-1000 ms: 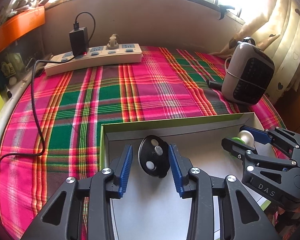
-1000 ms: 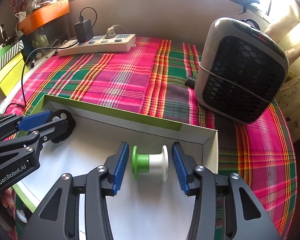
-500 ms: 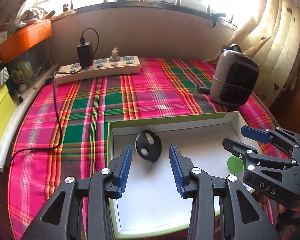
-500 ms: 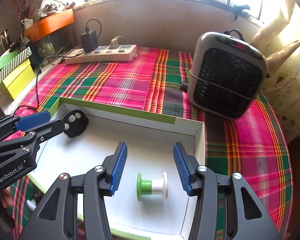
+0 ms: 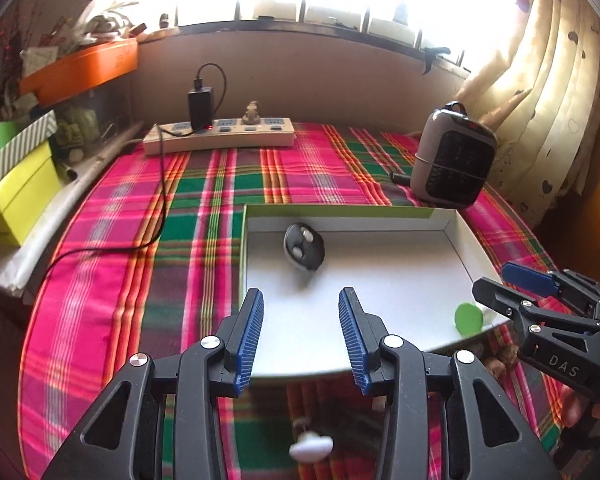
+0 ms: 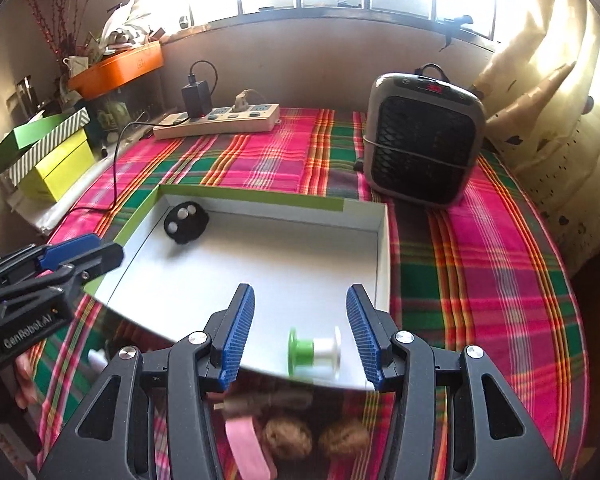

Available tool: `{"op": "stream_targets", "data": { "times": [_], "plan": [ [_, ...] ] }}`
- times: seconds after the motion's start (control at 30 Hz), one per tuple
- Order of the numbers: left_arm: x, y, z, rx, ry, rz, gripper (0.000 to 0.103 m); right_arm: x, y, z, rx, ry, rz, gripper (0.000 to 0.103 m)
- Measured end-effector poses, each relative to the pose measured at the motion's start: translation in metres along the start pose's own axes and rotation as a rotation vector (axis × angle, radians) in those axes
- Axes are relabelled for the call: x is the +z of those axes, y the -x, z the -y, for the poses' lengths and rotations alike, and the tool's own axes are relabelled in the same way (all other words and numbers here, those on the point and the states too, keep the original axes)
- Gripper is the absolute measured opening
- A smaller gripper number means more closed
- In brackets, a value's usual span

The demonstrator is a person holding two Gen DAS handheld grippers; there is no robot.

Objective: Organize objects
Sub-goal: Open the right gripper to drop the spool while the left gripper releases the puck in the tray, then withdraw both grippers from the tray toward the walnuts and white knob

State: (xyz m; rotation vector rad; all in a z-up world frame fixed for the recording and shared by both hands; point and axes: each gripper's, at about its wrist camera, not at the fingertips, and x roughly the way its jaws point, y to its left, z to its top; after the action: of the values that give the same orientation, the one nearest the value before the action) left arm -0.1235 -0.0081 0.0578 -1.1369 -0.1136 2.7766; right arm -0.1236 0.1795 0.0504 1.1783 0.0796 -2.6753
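At the far left, on a ledge beside the table, I see a yellow box (image 6: 62, 168) with a green striped lid (image 6: 36, 136) leaning over it, and an orange tray (image 6: 116, 68) higher up. Near them, at the back of the plaid cloth (image 5: 140, 248), lies a power strip (image 5: 220, 138) with a black charger (image 5: 200, 106) plugged in; its cable runs down over the cloth.

My left gripper (image 5: 300, 334) is spread, with nothing between its blue pads (image 5: 250, 336). It hangs above the near left part of the shallow white box (image 5: 458, 240) with the green rim. Inside this box, close to the far left corner, rests the black round piece (image 5: 304, 246) with pale dots on its face (I cannot tell what it is exactly).

More to the right, near the front edge of the same box, the spool (image 6: 314, 350) lies on its side, green at one end and white at the other. My right gripper (image 6: 300, 336) hangs over it with jaws apart; the pads (image 6: 360, 334) stand on both sides of the spool but do not touch it.

In front of the box, on the cloth, I see two brown fuzzy balls (image 6: 288, 438), a pink strip (image 6: 246, 448) and a small white object (image 5: 310, 446), all blurred.

At the right stands the grey heater (image 6: 422, 140) with a black grille, and behind it hangs the cream curtain (image 5: 548, 92).
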Motion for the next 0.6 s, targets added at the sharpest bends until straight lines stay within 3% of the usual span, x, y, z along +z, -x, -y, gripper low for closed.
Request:
{"op": "stream_targets", "data": {
  "times": [0.6],
  "plan": [
    [-0.047,0.025,-0.029,-0.012,0.068,-0.023,0.040,-0.047,0.033,0.015,-0.022,-0.050,0.034,0.049]
  ]
}}
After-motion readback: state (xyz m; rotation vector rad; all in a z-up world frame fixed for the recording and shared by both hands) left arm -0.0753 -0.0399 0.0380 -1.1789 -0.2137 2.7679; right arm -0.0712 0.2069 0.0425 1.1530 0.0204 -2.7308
